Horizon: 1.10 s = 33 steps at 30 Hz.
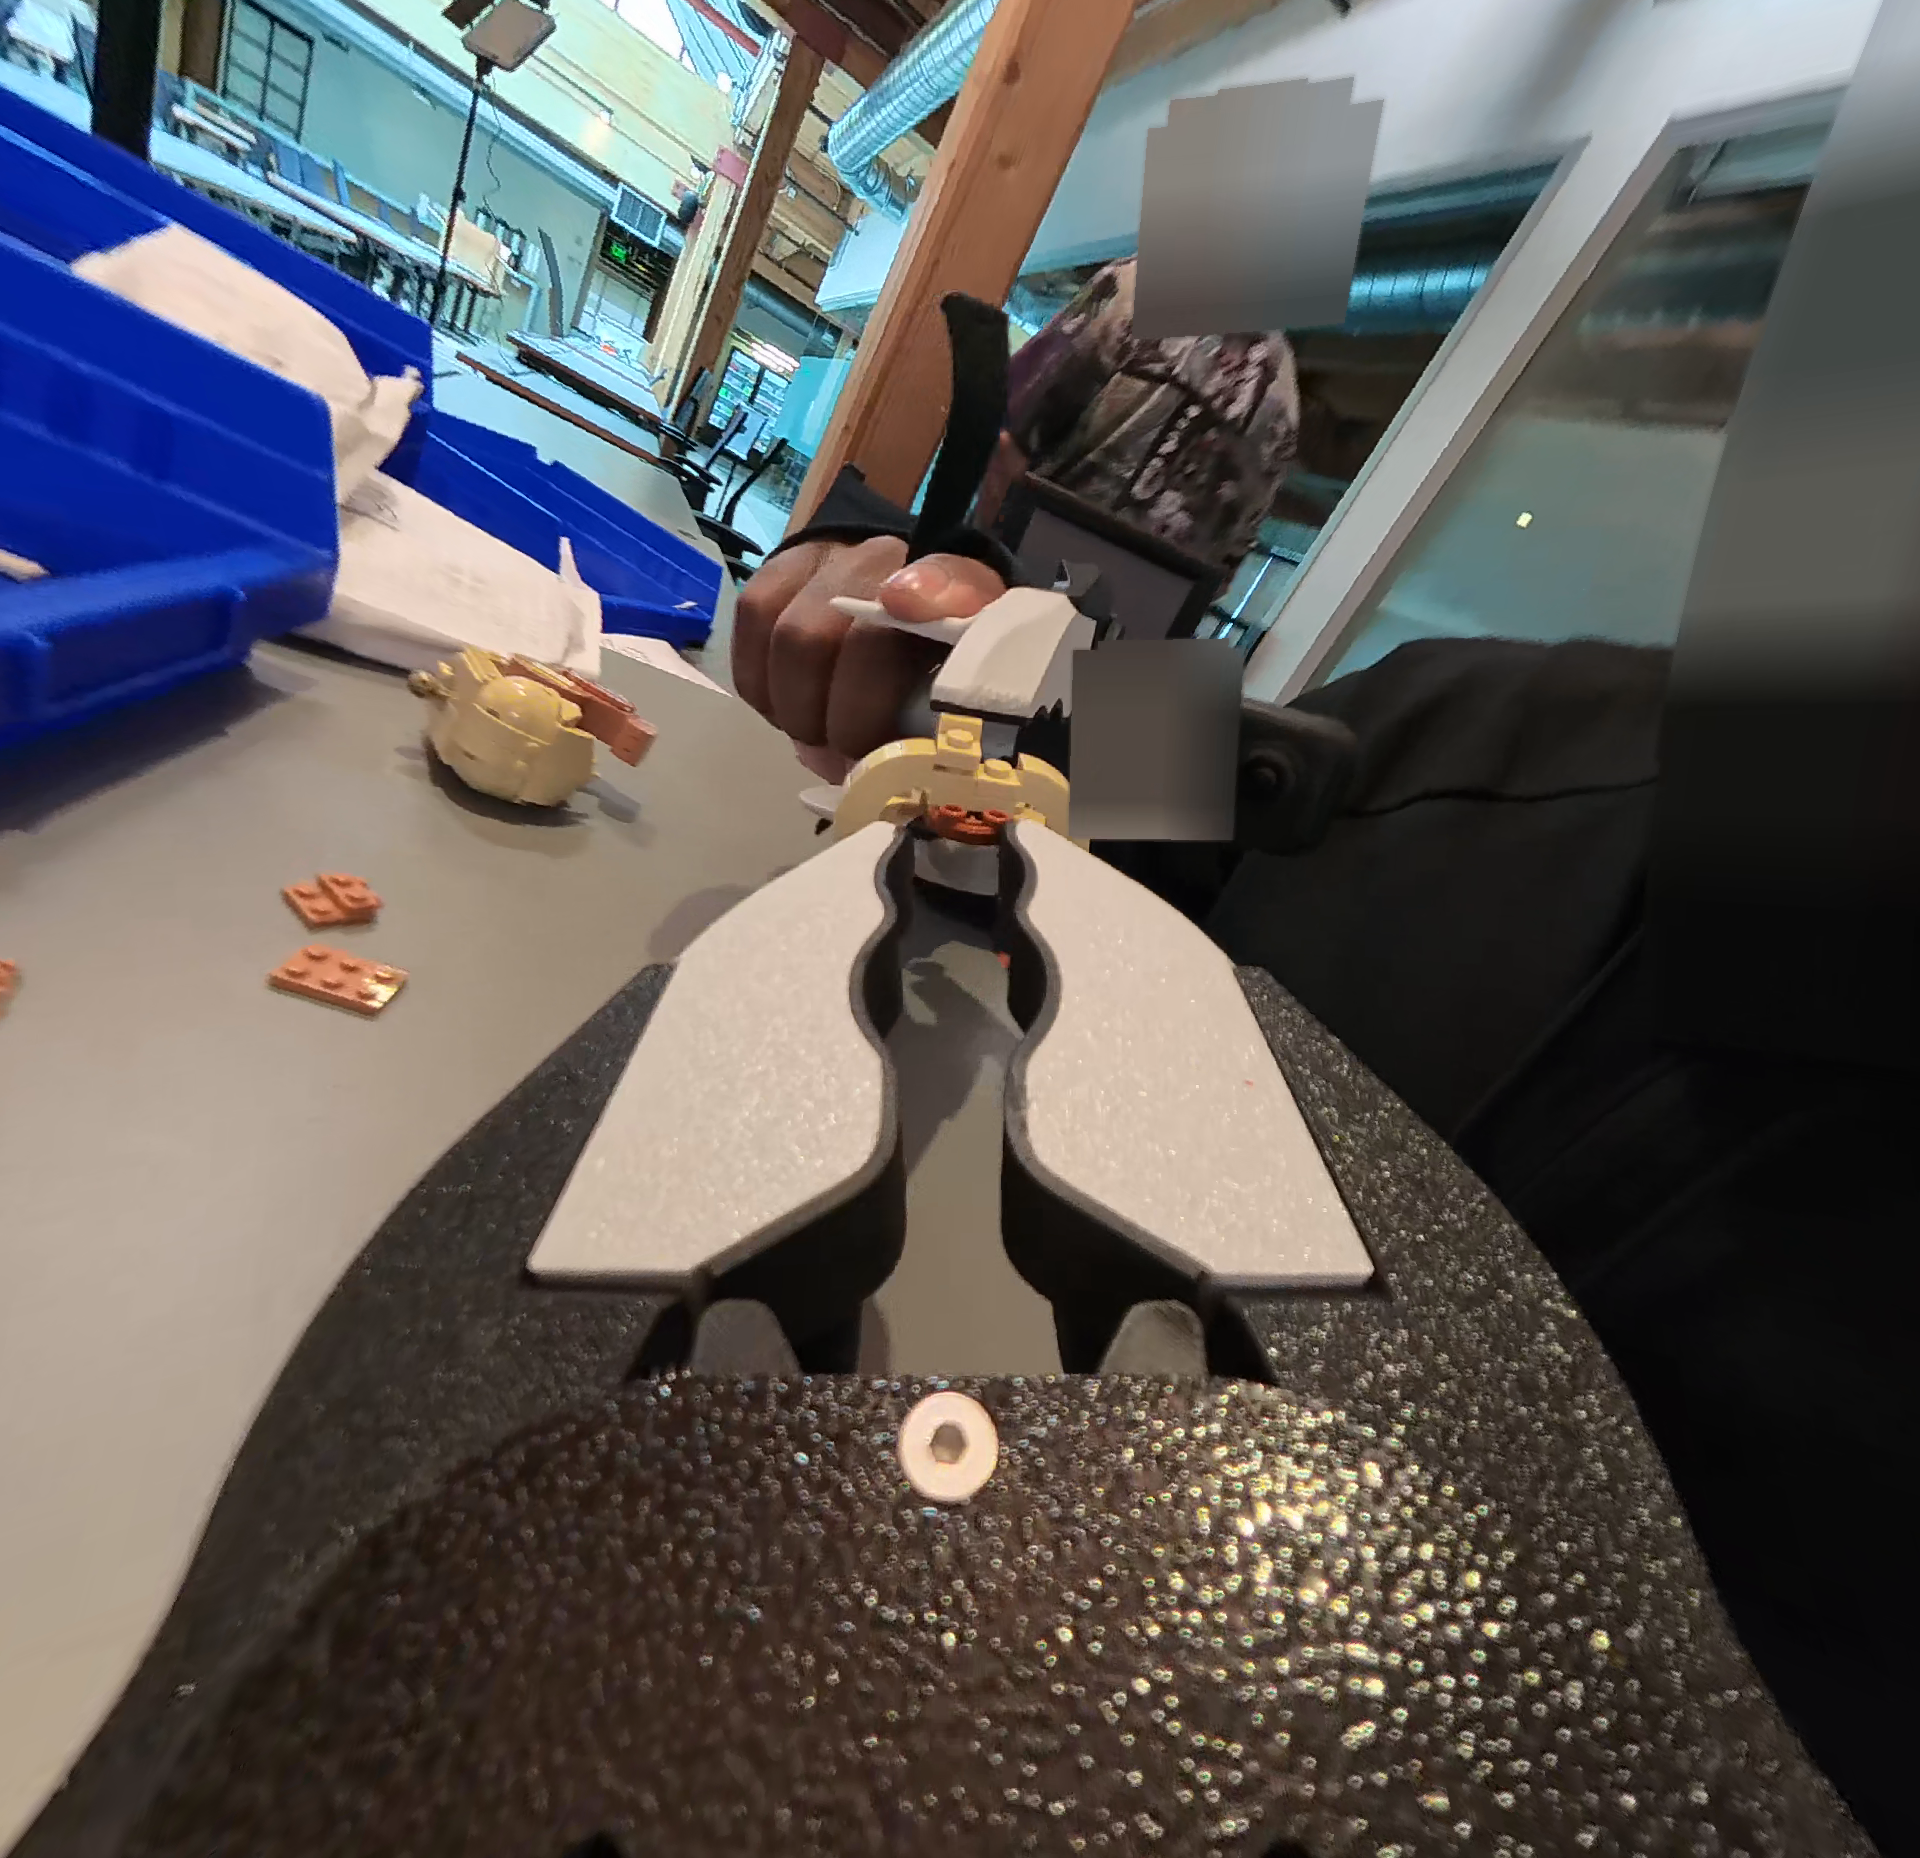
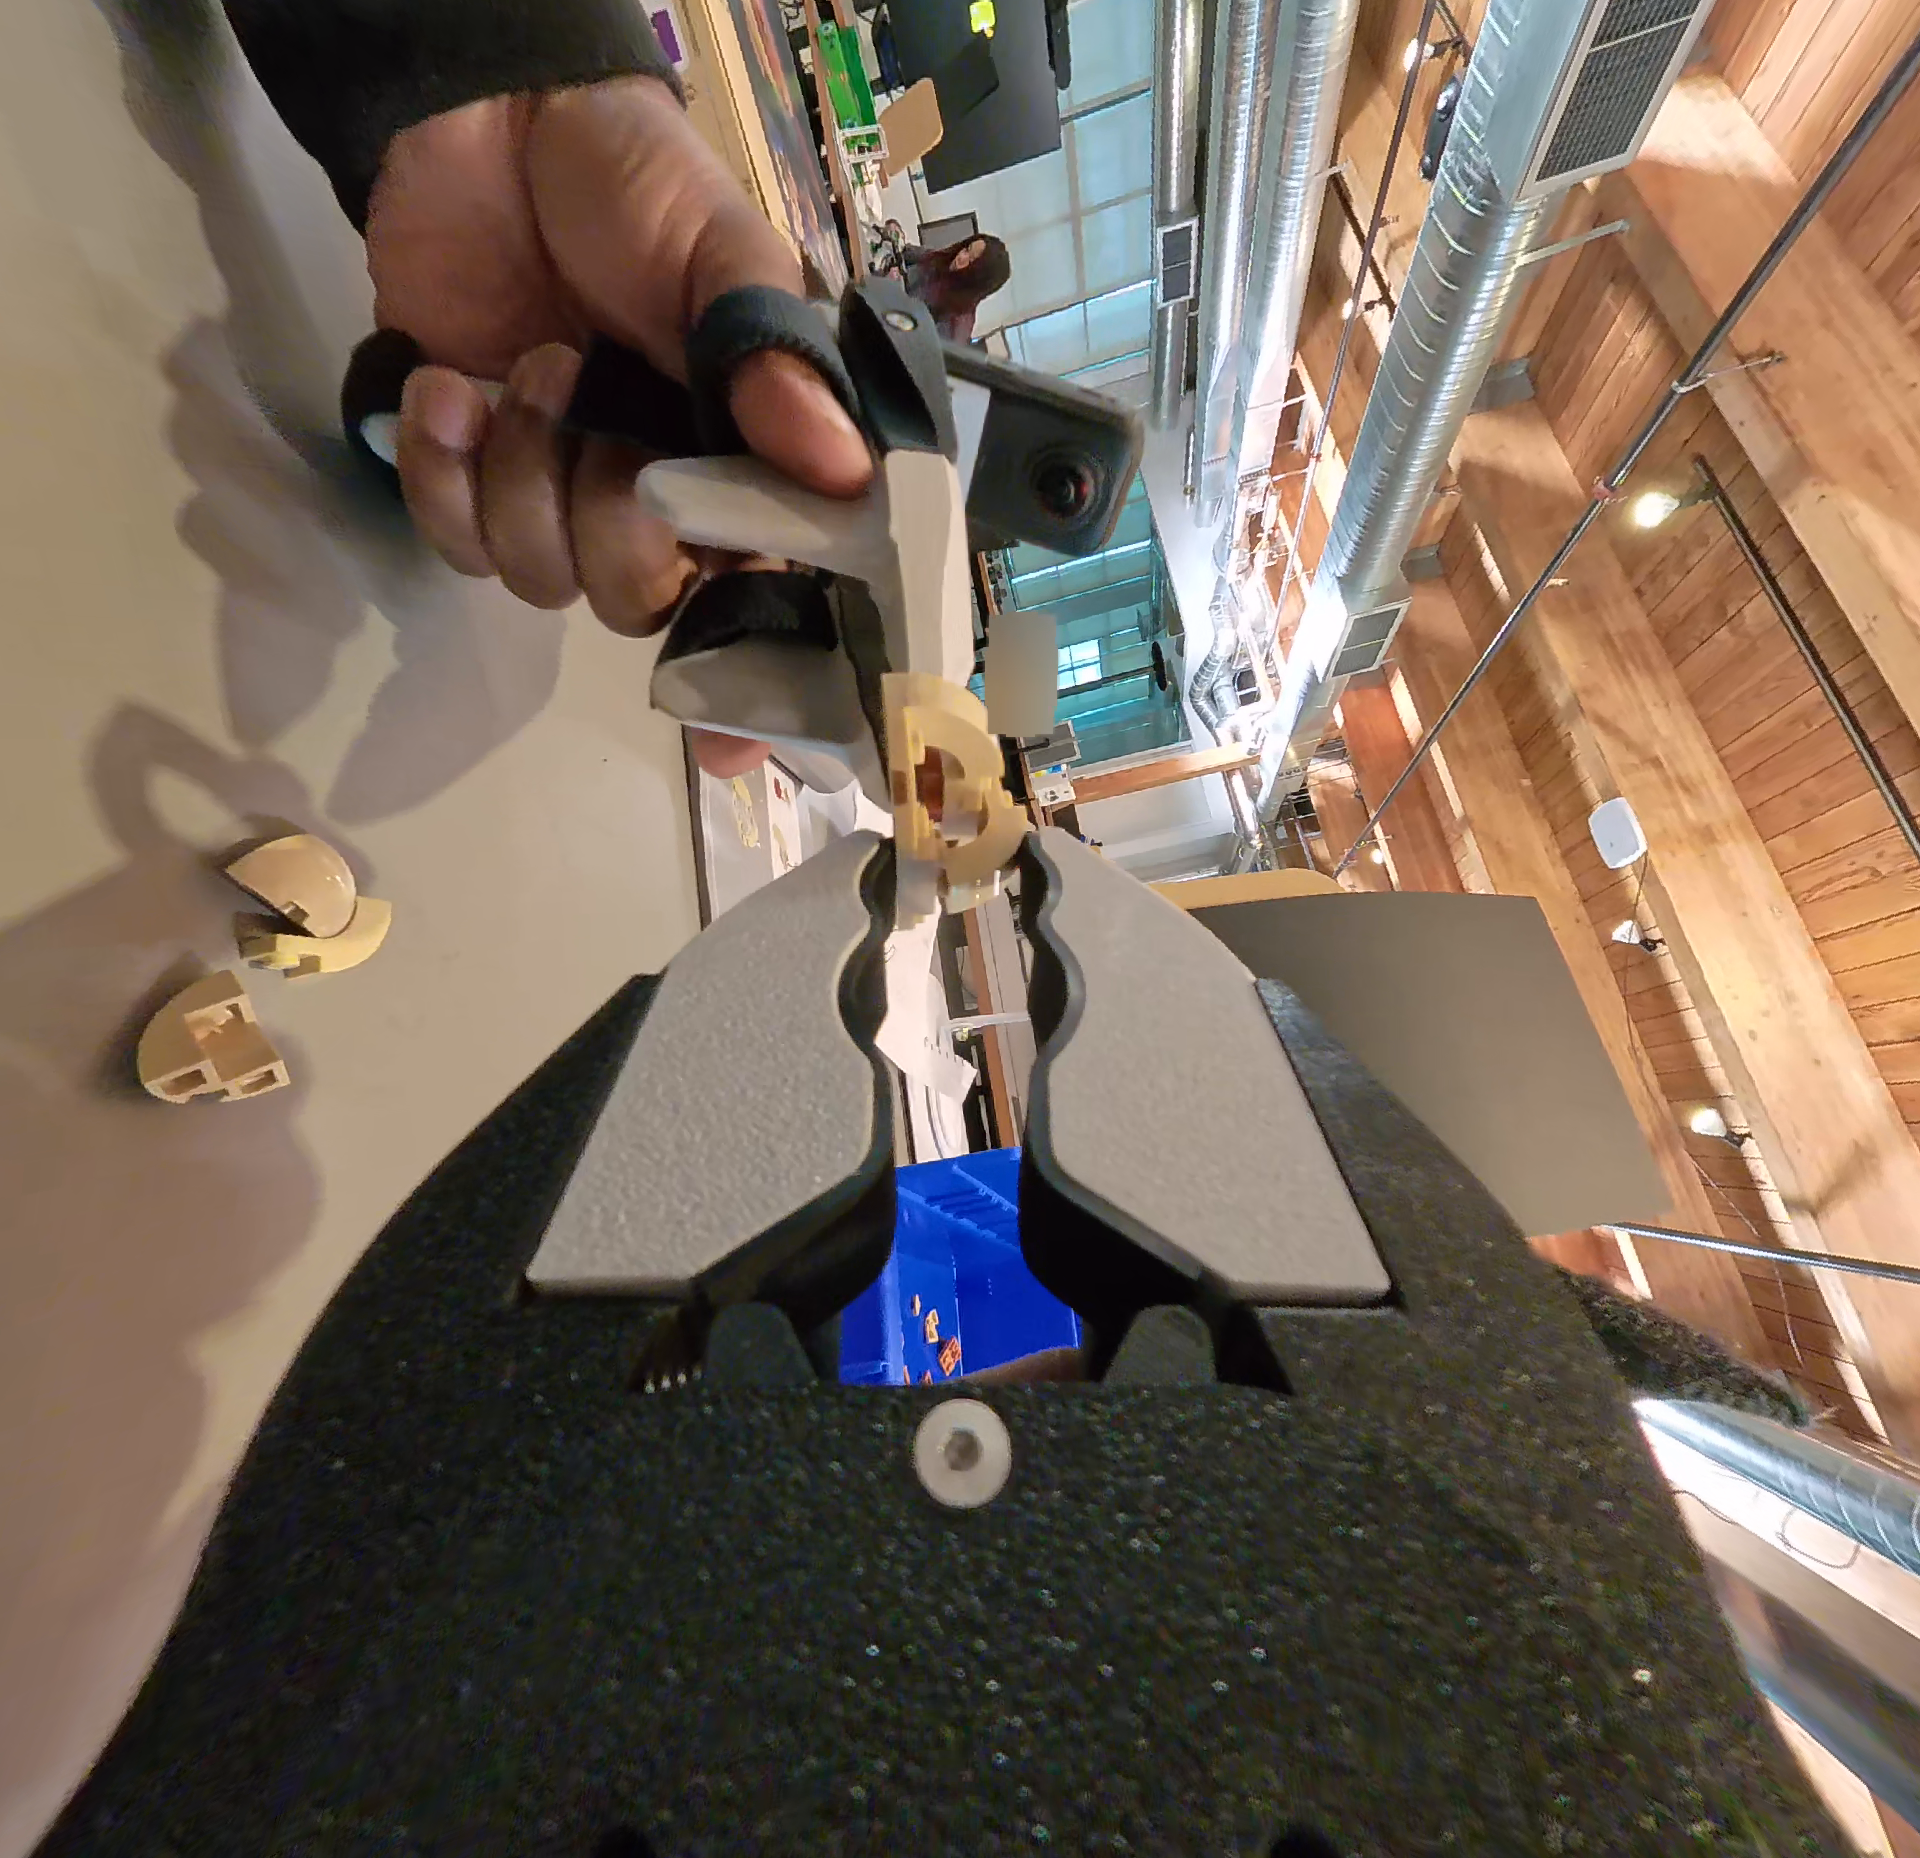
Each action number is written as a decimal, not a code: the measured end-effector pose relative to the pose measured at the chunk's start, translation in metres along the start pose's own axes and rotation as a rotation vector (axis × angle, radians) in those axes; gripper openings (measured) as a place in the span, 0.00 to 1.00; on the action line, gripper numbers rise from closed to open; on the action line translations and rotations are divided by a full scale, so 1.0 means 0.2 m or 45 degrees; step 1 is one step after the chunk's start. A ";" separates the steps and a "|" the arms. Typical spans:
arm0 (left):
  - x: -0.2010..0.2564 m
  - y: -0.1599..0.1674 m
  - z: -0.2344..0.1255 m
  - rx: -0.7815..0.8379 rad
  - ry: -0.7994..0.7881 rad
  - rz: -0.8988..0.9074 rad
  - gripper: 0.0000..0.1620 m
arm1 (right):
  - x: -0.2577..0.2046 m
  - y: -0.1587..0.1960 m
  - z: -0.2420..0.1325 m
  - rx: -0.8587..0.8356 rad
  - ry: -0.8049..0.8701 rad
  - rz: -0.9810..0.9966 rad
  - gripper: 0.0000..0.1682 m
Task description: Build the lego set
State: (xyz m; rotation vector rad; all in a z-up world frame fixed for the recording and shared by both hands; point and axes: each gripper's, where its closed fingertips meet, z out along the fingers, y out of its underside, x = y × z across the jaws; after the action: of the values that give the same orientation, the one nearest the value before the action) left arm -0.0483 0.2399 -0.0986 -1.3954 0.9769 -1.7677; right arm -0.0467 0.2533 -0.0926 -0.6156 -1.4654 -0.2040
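A small tan lego assembly (image 1: 956,785) with a brown round piece in its middle is held up over the grey table (image 1: 208,1133), between both grippers. My left gripper (image 1: 953,858) is shut on its lower part. My right gripper (image 2: 956,863) is closed around the same assembly (image 2: 948,780) from the other side. In the left wrist view the right gripper (image 1: 1003,670), in a hand, touches the assembly's top. In the right wrist view the left gripper's fingers (image 2: 920,572) meet it from above.
On the table lie a tan domed sub-assembly (image 1: 509,733), two brown plates (image 1: 332,899) (image 1: 338,980), and two tan curved pieces (image 2: 301,904) (image 2: 213,1055). Blue bins (image 1: 156,520) with white bags (image 1: 239,312) and paper stand at the left. A person (image 1: 1153,426) stands behind. Left and right tips are no more than a few centimetres apart.
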 end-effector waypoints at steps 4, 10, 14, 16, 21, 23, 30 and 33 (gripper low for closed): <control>0.00 0.00 0.00 0.019 0.014 -0.039 0.09 | 0.00 0.00 0.00 0.001 0.007 -0.006 0.13; 0.00 -0.02 0.00 0.034 0.004 -0.097 0.11 | 0.00 0.00 0.00 -0.004 0.010 -0.027 0.13; 0.02 -0.04 -0.01 0.041 -0.054 -0.019 0.19 | 0.00 -0.02 0.00 0.007 0.016 -0.035 0.13; 0.02 -0.04 0.00 0.018 -0.117 0.118 0.28 | 0.00 -0.03 0.00 0.026 0.018 -0.029 0.13; 0.02 -0.01 0.04 -0.057 -0.213 0.331 0.44 | 0.00 -0.04 -0.01 0.034 0.027 -0.043 0.13; 0.01 0.02 0.05 -0.093 -0.228 0.357 0.46 | 0.00 -0.04 -0.01 0.037 0.031 -0.055 0.13; 0.02 0.05 0.07 -0.135 -0.199 0.374 0.37 | -0.01 -0.05 -0.01 0.046 0.030 -0.090 0.13; 0.04 0.06 0.08 -0.130 -0.160 0.416 0.32 | -0.02 -0.07 -0.01 0.065 0.034 -0.097 0.13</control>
State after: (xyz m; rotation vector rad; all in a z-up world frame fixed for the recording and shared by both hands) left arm -0.0342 0.2242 -0.1026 -1.3060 1.1659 -1.3916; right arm -0.0511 0.2399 -0.0920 -0.5140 -1.4648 -0.2328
